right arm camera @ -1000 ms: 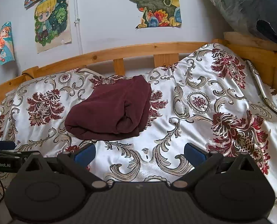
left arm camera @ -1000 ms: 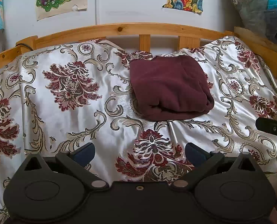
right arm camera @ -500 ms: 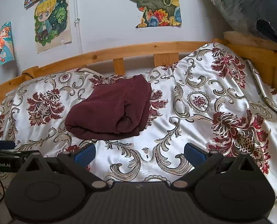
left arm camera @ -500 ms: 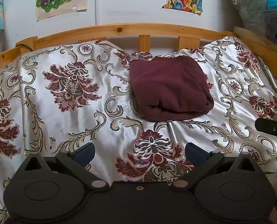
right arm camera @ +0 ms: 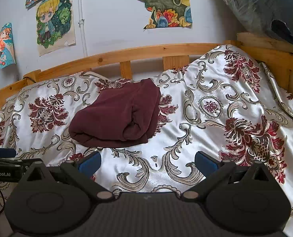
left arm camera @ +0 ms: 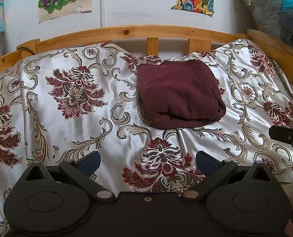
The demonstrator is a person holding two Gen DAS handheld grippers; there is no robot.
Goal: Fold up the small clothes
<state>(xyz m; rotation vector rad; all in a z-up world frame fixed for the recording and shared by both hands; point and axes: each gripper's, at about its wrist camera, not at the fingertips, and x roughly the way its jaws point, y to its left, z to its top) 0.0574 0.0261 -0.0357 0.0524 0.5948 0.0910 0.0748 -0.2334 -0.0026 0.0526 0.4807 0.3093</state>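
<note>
Maroon garment (left arm camera: 179,92) lies folded on bedspread (left arm camera: 67,122) near headboard (left arm camera: 126,32), ahead & apart from both grippers, left gripper (left arm camera: 147,161) w/ jaws apart slightly nearer, right gripper (right arm camera: 147,161) likewise spread, empty.

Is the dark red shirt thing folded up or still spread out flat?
Folded. The maroon garment sits as a compact bundle on the bedspread, and rolled layers show along its near edge. Neither gripper touches it.
</note>
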